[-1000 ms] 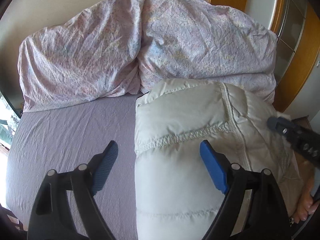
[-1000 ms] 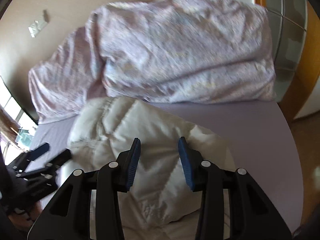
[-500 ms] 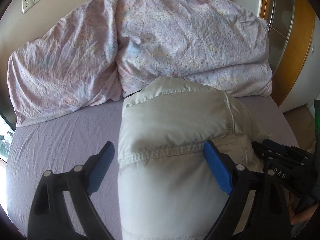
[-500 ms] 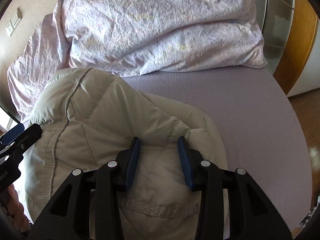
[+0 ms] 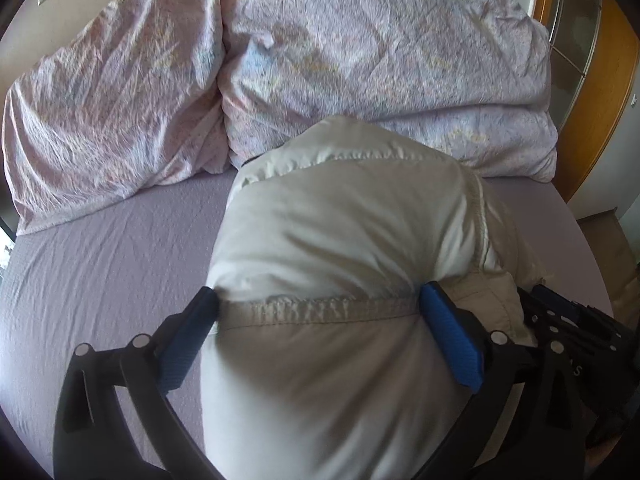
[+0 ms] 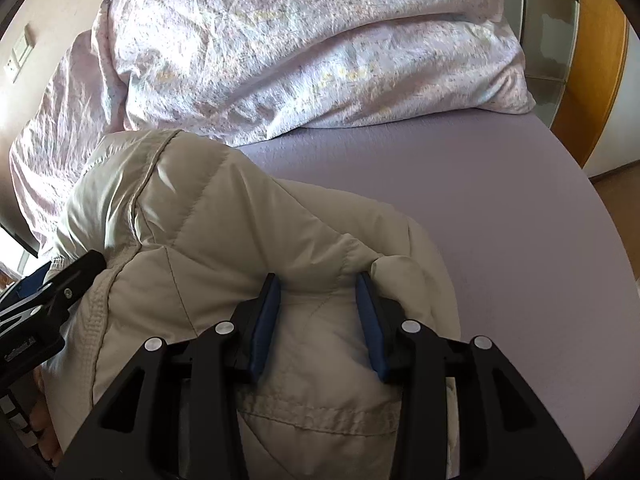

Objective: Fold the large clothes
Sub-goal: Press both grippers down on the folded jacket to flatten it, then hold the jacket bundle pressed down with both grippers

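Observation:
A cream puffy down jacket lies bunched on the lilac bed sheet; it also shows in the right wrist view. My left gripper has its jaws wide apart, one on each side of a thick fold of the jacket along a stitched seam. My right gripper has its jaws partly closed with jacket fabric bulging between the blue pads. Each gripper shows at the edge of the other's view.
A crumpled pink floral duvet is heaped along the head of the bed, right behind the jacket. Bare sheet lies left and right. A wooden door frame and floor are on the right.
Both grippers have moved forward and down onto the jacket. The jacket now fills the left gripper's jaws, pressed against both pads. The right gripper's opening looks the same.

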The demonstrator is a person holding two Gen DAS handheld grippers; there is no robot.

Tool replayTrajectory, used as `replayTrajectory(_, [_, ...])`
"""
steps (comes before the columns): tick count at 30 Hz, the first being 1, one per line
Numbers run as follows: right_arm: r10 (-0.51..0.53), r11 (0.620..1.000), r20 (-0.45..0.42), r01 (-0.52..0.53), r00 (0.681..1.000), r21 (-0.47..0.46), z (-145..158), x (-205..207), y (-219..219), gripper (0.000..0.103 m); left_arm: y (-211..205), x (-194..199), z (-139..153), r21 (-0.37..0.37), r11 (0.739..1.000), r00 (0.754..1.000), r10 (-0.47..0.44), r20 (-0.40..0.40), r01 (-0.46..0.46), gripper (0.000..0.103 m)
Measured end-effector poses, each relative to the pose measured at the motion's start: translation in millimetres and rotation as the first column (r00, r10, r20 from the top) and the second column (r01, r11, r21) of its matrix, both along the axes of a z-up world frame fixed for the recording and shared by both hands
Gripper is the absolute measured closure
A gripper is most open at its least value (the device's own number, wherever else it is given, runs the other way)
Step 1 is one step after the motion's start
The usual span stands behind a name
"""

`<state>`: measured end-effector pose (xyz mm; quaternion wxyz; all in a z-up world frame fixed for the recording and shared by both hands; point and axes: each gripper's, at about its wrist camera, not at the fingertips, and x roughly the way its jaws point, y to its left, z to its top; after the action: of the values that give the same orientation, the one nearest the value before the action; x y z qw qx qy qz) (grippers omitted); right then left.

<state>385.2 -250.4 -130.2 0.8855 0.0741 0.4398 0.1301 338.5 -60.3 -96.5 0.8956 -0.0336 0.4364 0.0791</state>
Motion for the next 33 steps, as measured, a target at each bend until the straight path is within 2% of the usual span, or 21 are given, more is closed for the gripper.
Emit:
replayTrajectory(9, [-0.007,1.0,0.022,0.007,1.0,0.004,-0.9,0.1,1.3,0.063,-1.7,0.6,-13.0,0.037,0.999,1.0,0.003,0.026,-0.004,0.002])
replayTrajectory(33, [-0.025,1.0,0.09,0.026,0.996,-0.01,-3.8,-3.6,3.7,0.062,-2.8,-3.8,-21.5,0.079,0.997,0.996,0.01,0.092,-0.017,0.002])
